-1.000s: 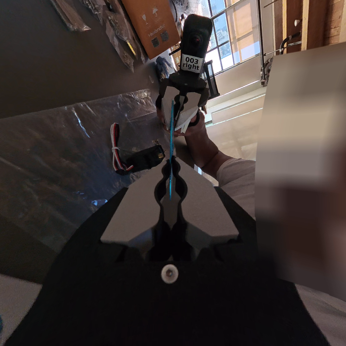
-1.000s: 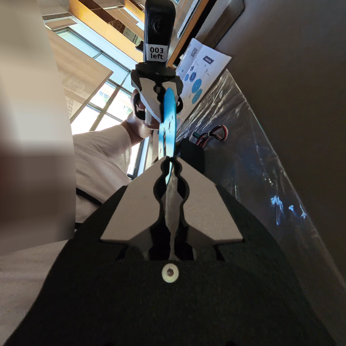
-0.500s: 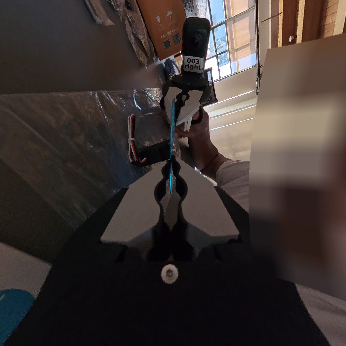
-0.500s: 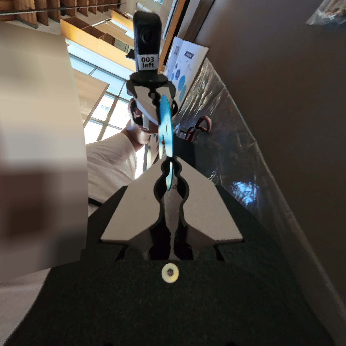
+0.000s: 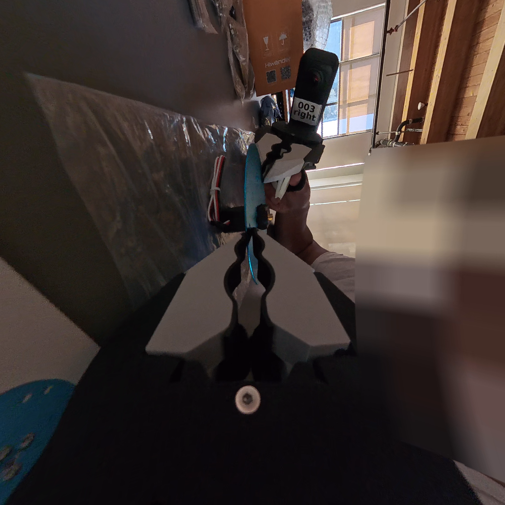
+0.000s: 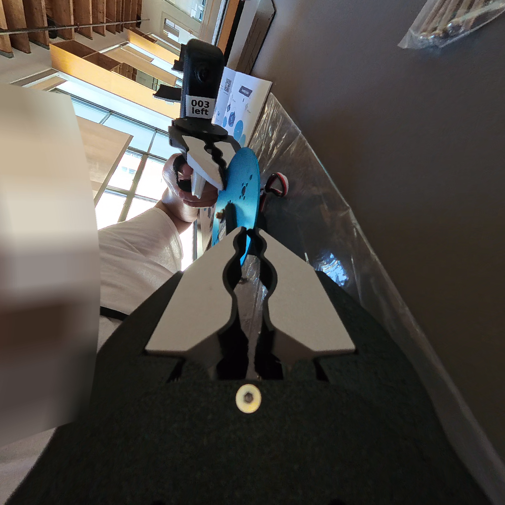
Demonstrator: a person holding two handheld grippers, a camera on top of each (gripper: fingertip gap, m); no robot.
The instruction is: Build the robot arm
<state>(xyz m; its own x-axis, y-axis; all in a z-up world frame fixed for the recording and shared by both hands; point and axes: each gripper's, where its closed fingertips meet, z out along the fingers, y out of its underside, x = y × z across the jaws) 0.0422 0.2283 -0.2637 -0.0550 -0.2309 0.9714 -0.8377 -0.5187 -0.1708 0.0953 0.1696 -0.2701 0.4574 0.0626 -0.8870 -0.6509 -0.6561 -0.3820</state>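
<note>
Both my grippers pinch one blue disc, edge-on between them.

At frame centre, my left gripper (image 5: 250, 235) is clamped on the blue disc (image 5: 254, 188), its long axis running up the frame to my right gripper (image 5: 269, 161), closed on the far rim. A black servo (image 5: 235, 218) with red-white wires (image 5: 216, 191) hangs off the disc's left face, over plastic sheeting (image 5: 136, 177). Both grippers point at each other, held level by a hand (image 5: 289, 202).
</note>
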